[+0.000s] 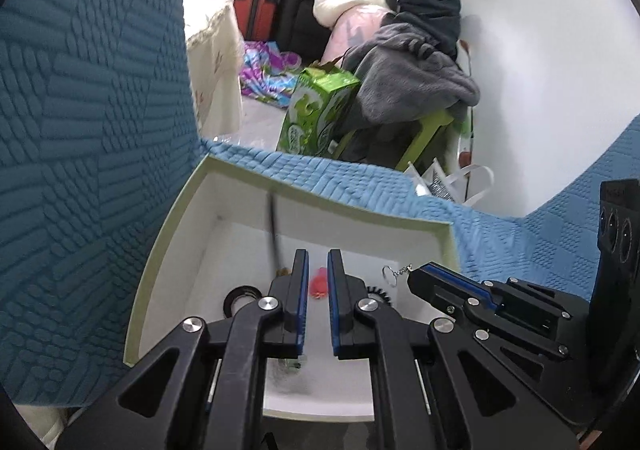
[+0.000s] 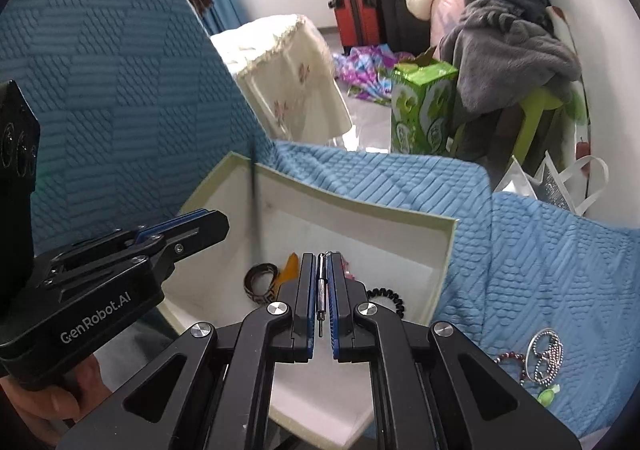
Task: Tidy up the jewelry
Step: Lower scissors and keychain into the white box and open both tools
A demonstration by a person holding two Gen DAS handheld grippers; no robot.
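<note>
An open white box (image 1: 320,194) lies on the blue bedspread. My left gripper (image 1: 318,254) hangs over it, pads nearly together with a narrow slit and nothing visible between them. My right gripper (image 2: 322,256) is shut on a silver keychain (image 2: 321,290), whose ring and chain (image 1: 390,274) dangle from its tip. Inside the box lie a patterned band (image 2: 262,282), a red piece (image 1: 320,282), an orange piece (image 2: 290,268) and a black coil tie (image 2: 388,298). A thin dark stick (image 2: 255,202) stands against its far wall.
A silver bead chain (image 2: 546,354), a dark red bead bracelet (image 2: 510,360) and a green piece (image 2: 548,396) lie on the bedspread (image 2: 540,250), right of the box. Beyond the bed are a green carton (image 2: 424,110), piled clothes (image 2: 512,50), suitcases (image 2: 356,10) and a cream-covered table (image 2: 288,66).
</note>
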